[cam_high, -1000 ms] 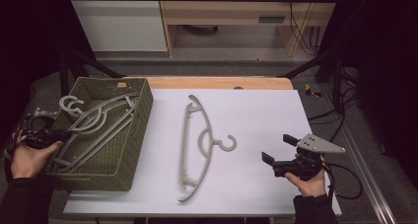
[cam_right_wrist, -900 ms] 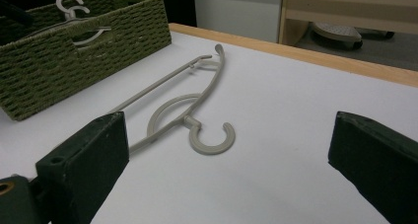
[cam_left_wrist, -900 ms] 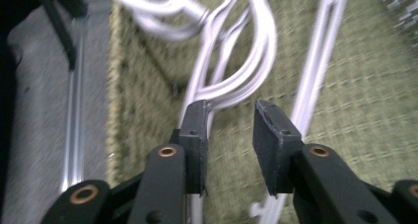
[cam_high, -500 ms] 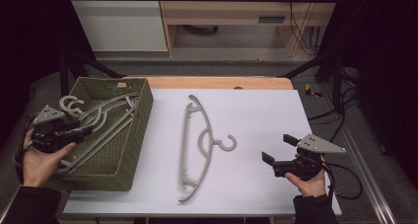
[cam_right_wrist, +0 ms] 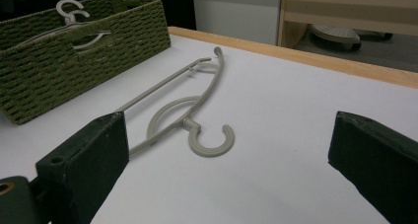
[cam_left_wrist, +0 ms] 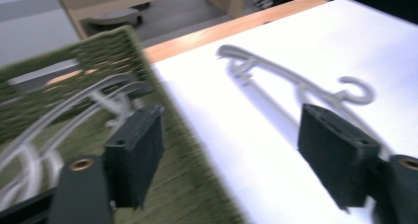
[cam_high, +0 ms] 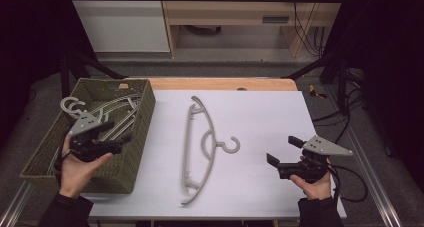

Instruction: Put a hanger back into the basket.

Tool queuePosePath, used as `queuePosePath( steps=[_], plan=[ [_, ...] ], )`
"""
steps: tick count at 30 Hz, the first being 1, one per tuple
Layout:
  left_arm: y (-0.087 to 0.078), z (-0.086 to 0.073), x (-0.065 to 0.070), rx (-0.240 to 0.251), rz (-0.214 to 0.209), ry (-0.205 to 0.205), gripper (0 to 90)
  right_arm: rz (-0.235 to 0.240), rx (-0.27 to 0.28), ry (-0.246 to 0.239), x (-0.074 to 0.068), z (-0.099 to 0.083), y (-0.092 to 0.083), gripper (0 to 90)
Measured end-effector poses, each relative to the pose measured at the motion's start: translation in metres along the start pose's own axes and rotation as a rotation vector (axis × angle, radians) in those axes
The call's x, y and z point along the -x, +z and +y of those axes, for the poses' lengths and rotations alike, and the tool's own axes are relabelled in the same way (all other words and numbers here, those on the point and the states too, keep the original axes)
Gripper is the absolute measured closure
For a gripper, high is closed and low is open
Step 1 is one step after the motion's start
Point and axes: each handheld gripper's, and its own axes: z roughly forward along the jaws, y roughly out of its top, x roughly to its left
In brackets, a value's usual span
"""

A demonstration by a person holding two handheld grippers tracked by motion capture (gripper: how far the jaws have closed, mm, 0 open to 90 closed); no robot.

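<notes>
Tabletop point(cam_high: 260, 117): a white sheet is laid over a wooden top, whose bare edge is seen along the far side.
Landmark: a grey plastic hanger point(cam_high: 192, 152) is laid flat near the middle of the tabletop, its hook turned toward the right hand.
Basket point(cam_high: 137, 137): a green woven basket is set to the left of the hanger, on the left edge of the tabletop; more grey hangers point(cam_high: 107, 114) are piled inside it.
Left gripper point(cam_left_wrist: 231, 160): it is held above the basket's near right part, left of the hanger. The fingers point(cam_left_wrist: 138, 150) have just been opening and are spread, with nothing between them.
Right gripper point(cam_right_wrist: 231, 179): it is held low over the tabletop, right of the hanger's hook and well apart from it. The fingers point(cam_right_wrist: 84, 165) are spread wide and nothing is pinched.
Room: beyond the hanger, past the far edge, a grey floor, a white cabinet point(cam_high: 120, 22) and a light wooden bench point(cam_high: 235, 14) are seen. Cables point(cam_high: 350, 112) are trailed over the floor to the right of the tabletop. Dark surroundings are seen at both sides.
</notes>
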Motion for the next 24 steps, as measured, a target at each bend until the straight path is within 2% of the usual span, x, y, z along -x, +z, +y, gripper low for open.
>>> queuePosePath(
  steps=[8,19,24],
  plan=[
    [0.02,0.002,0.042,0.02,-0.057,0.016,12.5,-0.005,0.002,0.003,-0.001,0.0,0.0,2.3],
    [0.056,-0.001,0.092,-0.046,-0.142,0.078,11.6,0.001,-0.004,-0.009,-0.001,0.0,0.0,2.3],
    [0.074,-0.003,0.117,-0.076,-0.184,0.111,13.1,-0.002,0.002,0.005,-0.001,0.0,0.0,2.3]
  ],
)
